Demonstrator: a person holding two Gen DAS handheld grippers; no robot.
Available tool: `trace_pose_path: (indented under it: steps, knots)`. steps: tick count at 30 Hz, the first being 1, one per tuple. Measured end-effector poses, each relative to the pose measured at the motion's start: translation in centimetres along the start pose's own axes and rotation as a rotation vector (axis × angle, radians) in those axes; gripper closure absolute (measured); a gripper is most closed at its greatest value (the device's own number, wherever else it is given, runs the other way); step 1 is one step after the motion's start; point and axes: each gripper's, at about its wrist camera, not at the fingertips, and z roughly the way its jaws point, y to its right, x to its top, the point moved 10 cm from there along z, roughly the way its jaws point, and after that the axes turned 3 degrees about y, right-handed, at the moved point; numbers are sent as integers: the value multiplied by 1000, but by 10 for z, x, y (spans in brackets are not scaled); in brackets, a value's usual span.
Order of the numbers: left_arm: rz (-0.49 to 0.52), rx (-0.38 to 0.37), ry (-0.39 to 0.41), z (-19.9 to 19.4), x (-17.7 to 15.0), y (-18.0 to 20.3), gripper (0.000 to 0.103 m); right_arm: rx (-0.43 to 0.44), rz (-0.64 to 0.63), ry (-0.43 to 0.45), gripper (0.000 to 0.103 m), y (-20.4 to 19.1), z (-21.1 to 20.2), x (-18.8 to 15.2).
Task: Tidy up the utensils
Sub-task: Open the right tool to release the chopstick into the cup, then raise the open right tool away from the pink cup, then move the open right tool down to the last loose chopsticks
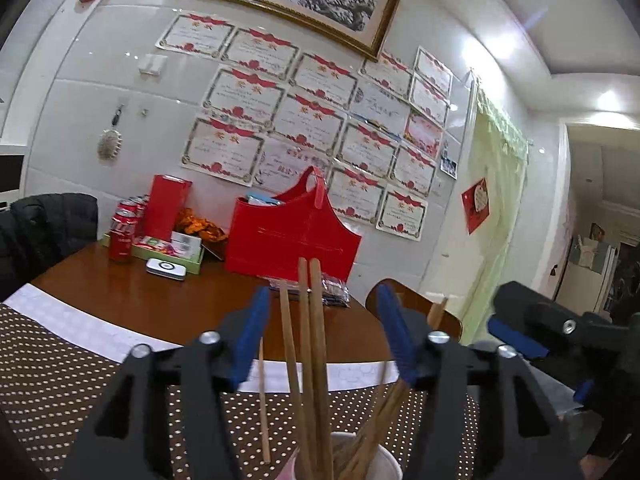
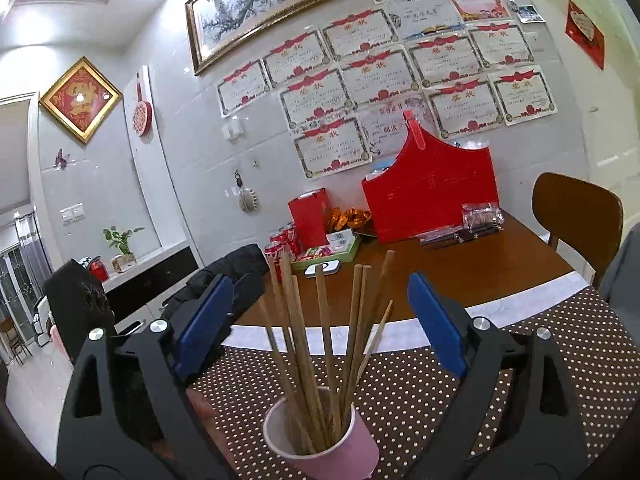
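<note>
A pink paper cup (image 2: 320, 440) stands on the brown dotted mat and holds several wooden chopsticks (image 2: 304, 352) upright and fanned out. My right gripper (image 2: 320, 320) is open, its blue pads on either side of the chopsticks above the cup. In the left wrist view the cup's rim (image 1: 380, 456) shows at the bottom with chopsticks (image 1: 312, 340) rising between the pads of my open left gripper (image 1: 320, 336). One chopstick (image 1: 263, 404) lies on the mat to the left of the cup. The right gripper (image 1: 532, 332) shows at the right.
A brown table (image 2: 460, 276) carries a red basket (image 2: 432, 196), cola cans (image 2: 280, 244), a green tray (image 2: 332, 256), a red box (image 2: 310, 216) and dark packets (image 2: 472, 224). A wooden chair (image 2: 576, 212) stands right. A dark jacket (image 1: 48, 228) hangs left.
</note>
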Motion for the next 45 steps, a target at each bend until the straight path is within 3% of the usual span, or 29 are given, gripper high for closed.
trace_pose_path:
  steps: [3, 6, 18, 24, 34, 45]
  knots:
    - [30, 30, 17, -20, 12, 1, 26, -23, -3, 28, 6, -1, -19, 11]
    - [91, 61, 8, -44, 21, 8, 21, -49, -3, 27, 6, -1, -33, 17]
    - [234, 188, -92, -133, 27, 41, 20, -105, 9, -48, 6, -16, -94, 12]
    - [241, 231, -126, -173, 28, 47, 20, -116, -7, -95, 6, -31, -128, 1]
    - [201, 268, -200, -218, 2, 44, 20, -116, 0, -159, 6, -39, -169, -29]
    - [162, 277, -359, -229, -67, 33, 20, -141, 48, -248, 6, -25, -182, -76]
